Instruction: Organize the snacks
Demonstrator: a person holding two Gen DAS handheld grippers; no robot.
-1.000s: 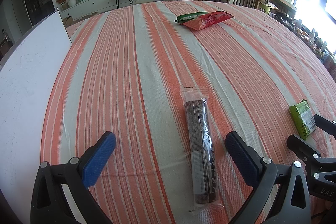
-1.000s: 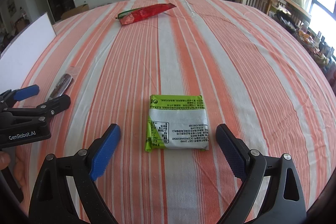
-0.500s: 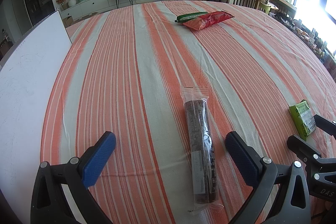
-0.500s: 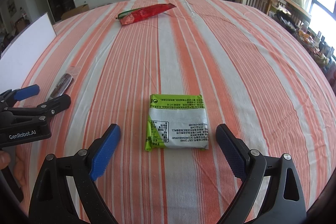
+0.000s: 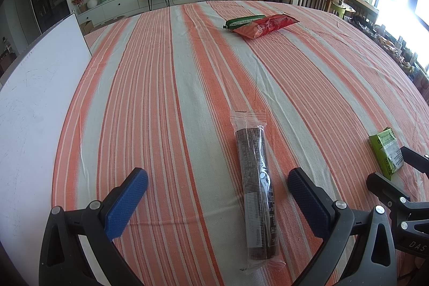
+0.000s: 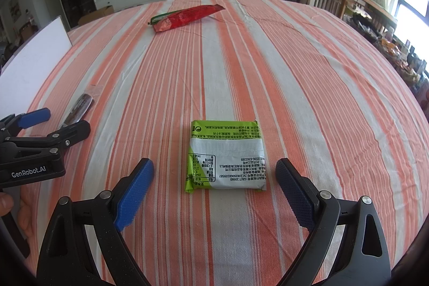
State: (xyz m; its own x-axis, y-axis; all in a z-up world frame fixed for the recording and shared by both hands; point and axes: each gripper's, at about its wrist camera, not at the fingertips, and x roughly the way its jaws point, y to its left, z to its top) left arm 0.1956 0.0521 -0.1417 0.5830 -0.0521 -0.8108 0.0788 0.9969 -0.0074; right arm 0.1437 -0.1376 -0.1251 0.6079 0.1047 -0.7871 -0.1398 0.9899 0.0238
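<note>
Both jaws open, empty. Dark roll (image 5: 257, 189) lies between left gripper (image 5: 217, 192) jaws; green packet (image 6: 226, 156) between right gripper (image 6: 214, 186) jaws (tabletop). Likely light, slippery film; grip mid-body.

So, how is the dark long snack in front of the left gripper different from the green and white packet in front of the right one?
The dark snack is a long narrow roll in a clear wrapper; the green and white packet is flat, almost square and opaque. The roll points away from its gripper; the packet lies squarely across. Both rest untouched on the striped cloth, each ahead of open jaws.
</note>
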